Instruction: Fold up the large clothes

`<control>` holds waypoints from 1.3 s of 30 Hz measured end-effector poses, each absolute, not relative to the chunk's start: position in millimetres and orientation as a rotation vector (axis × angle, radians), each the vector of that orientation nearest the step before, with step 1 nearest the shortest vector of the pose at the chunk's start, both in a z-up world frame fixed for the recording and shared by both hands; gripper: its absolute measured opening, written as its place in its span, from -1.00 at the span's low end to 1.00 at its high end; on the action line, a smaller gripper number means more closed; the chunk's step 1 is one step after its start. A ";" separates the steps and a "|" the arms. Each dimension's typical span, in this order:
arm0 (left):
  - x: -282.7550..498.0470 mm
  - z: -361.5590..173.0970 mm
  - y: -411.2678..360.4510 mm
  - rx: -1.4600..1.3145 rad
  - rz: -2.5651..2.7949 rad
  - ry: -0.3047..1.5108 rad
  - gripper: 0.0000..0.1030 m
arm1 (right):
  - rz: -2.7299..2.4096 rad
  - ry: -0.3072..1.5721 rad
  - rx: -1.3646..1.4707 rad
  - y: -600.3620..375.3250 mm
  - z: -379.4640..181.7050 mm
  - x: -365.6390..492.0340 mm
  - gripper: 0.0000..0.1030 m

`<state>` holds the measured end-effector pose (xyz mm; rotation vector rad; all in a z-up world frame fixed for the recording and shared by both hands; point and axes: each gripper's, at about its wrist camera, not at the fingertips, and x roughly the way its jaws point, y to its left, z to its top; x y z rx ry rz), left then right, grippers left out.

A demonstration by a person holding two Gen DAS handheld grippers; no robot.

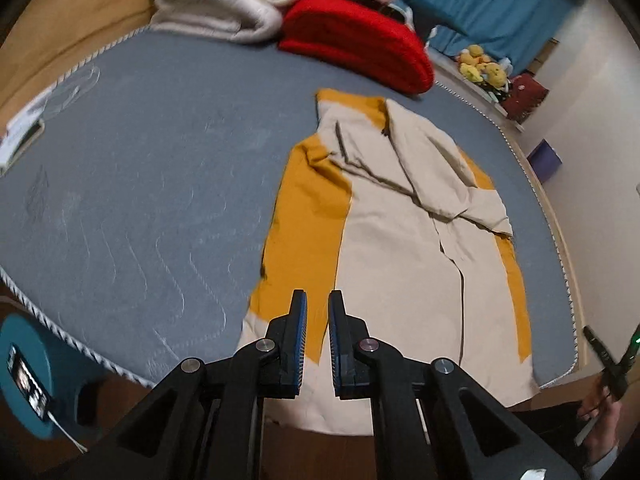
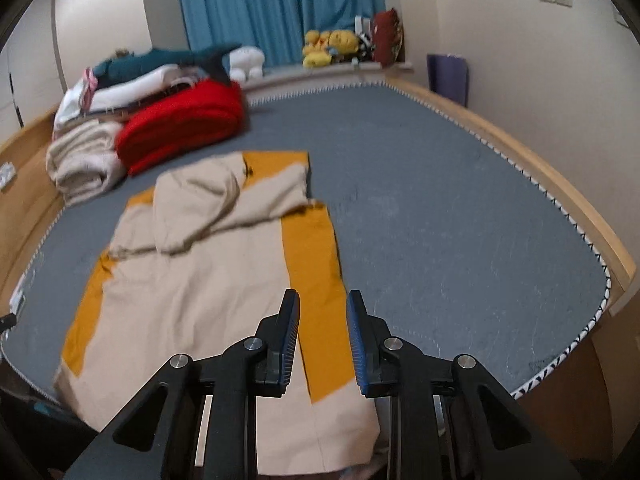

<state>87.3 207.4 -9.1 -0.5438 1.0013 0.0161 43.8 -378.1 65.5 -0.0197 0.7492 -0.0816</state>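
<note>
The beige and mustard garment (image 1: 400,248) is lying spread lengthwise on the grey mattress (image 1: 140,184), its 2 sleeves folded inward across the chest and its hem hanging over the near edge. In the left wrist view the hem is running out of sight behind the left gripper (image 1: 317,304); in the right wrist view the lower corner is likewise being cut off by the right gripper (image 2: 323,304), and that whole view is looking smeared, so the cloth's creases are hard to make out.

The left gripper is hovering above the hem with its blue pads nearly together, only a narrow slit showing between them and no cloth in it. The right gripper is hovering over the mustard strip at the garment's edge, jaws standing apart with nothing between them.

Beyond the garment a folded red blanket (image 1: 356,40) is sitting beside a cream blanket (image 1: 224,0). Yellow plush toys (image 2: 330,46) are resting on the sill by the blue curtain (image 2: 280,4).
</note>
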 end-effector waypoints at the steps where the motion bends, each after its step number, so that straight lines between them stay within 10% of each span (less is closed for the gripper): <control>1: 87.2 -14.5 208.6 -0.569 0.008 1.014 -0.83 | -0.075 0.766 -0.015 -378.1 61.1 46.4 -0.51; 10: 91.2 -101.9 207.5 -0.633 0.095 1.254 -0.80 | -0.125 1.042 0.081 -394.5 -5.1 79.8 -0.48; 17: 103.1 -130.2 207.5 -0.607 0.145 1.374 -0.07 | -0.226 1.251 0.059 -408.9 -63.2 96.2 -0.47; 39: 123.4 -156.0 177.4 -0.527 0.086 1.451 -0.23 | -0.252 1.373 0.058 -423.0 -108.2 110.3 -0.09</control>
